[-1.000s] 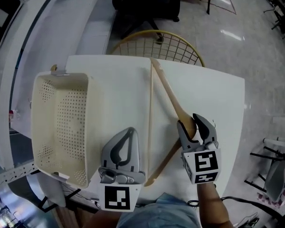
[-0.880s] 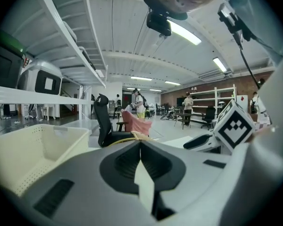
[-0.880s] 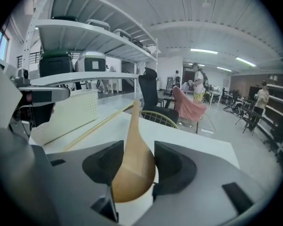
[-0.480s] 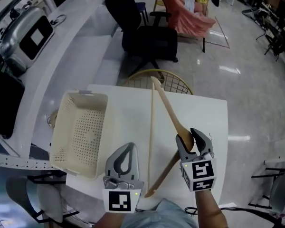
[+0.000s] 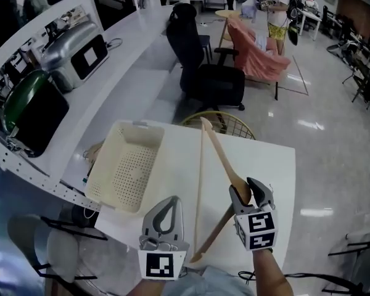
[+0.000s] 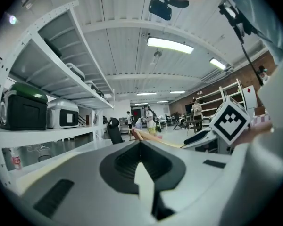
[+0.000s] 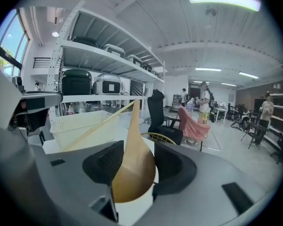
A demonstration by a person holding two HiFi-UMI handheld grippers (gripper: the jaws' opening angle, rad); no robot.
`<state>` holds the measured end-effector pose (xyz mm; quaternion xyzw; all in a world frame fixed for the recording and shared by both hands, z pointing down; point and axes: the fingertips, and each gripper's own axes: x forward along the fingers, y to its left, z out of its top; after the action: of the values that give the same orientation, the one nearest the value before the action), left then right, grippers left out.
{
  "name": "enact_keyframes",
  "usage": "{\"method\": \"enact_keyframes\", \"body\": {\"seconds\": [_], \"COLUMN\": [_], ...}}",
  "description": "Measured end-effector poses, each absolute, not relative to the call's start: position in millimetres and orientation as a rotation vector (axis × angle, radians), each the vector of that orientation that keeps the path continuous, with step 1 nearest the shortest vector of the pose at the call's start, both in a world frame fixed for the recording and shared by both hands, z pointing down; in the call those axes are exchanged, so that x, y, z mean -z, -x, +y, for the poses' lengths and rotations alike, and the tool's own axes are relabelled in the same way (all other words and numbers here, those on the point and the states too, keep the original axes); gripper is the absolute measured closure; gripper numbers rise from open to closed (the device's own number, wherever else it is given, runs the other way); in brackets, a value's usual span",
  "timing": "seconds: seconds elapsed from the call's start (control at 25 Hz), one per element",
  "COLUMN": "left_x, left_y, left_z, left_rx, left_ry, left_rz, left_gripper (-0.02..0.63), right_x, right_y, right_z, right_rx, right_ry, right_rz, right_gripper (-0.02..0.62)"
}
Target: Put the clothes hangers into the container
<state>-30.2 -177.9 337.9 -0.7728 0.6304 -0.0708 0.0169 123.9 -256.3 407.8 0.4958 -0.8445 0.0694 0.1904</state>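
Wooden hanger (image 5: 219, 150): one, clamped at its broad shoulder between the wide-set jaws of the right gripper (image 5: 246, 189). Newly raised off the table (image 5: 271, 165). Container (image 5: 129, 171): empty, lower left, awaiting transfer. Left gripper (image 5: 171, 201): jaws together, holding nothing.

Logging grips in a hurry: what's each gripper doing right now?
Left gripper: jaws closed, empty.
Right gripper: closed on the wooden hanger.

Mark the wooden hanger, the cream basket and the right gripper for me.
wooden hanger (image 5: 222, 155): head view, on its upper sloping arm.
cream basket (image 5: 128, 168): head view, on its perforated floor.
right gripper (image 5: 245, 189): head view, midway between its fingertips, where they clamp the hanger.
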Motion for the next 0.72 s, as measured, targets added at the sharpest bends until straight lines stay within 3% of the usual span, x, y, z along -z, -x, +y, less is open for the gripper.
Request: {"method": "enact_keyframes", "body": {"seconds": [0.72], "left_x": [-322.6], "left_y": [116.3], "left_z": [-139.1], "left_rx": [0.230], "left_ry": [2.247], "left_rz": [2.072], "left_gripper": [0.594], "right_x": [-394.8], "right_y": [-33.9], "right_z": [-238.3], "right_rx": [-0.195], "right_ry": [-1.288], "right_rz": [-2.480], "right_gripper": [0.387]}}
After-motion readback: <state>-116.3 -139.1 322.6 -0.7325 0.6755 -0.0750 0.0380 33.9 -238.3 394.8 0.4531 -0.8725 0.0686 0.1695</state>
